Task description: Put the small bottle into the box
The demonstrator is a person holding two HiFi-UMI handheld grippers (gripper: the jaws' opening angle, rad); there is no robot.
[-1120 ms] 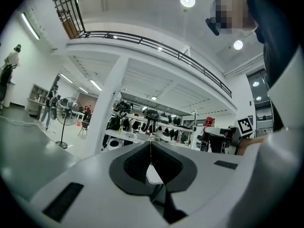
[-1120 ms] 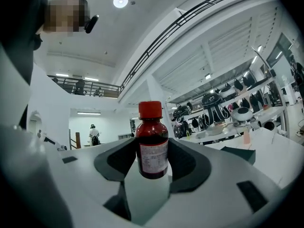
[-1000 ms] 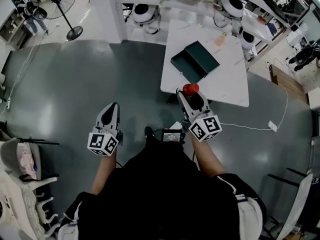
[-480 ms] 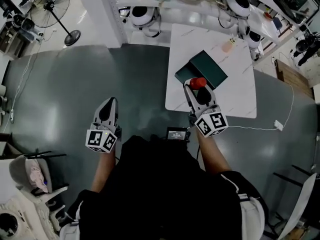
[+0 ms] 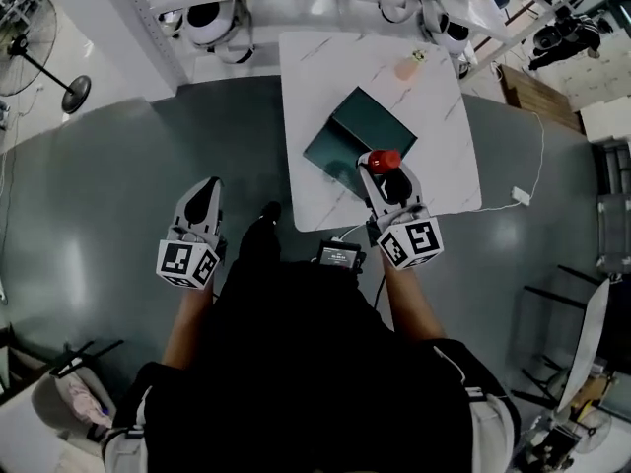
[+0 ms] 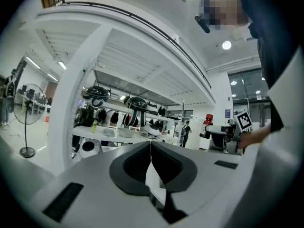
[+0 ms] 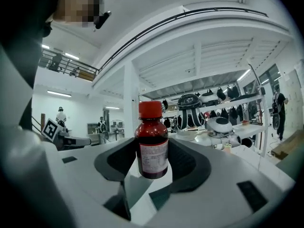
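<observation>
1. The small bottle (image 7: 152, 141), brown with a red cap, is clamped upright between the jaws of the right gripper (image 7: 152, 161). In the head view it is held above the near side of the dark green box (image 5: 340, 134), which lies open on the white table (image 5: 315, 67).
2. The jaws of the left gripper (image 6: 150, 148) are pressed together with nothing between them. It is held low over the floor, well apart from the table.
3. Only the lower body of the bottle is gripped, so it could tip or slip if it is lowered too quickly.
4. If the descent is not centred, the wall of the box could be struck, and the bottle could land on the table or fall to the floor.
5. A white label is seen on the bottle, but its print is too small to be read.
6. No brand can be made out. Only black-and-white square markers are shown on the gripper cubes.
</observation>
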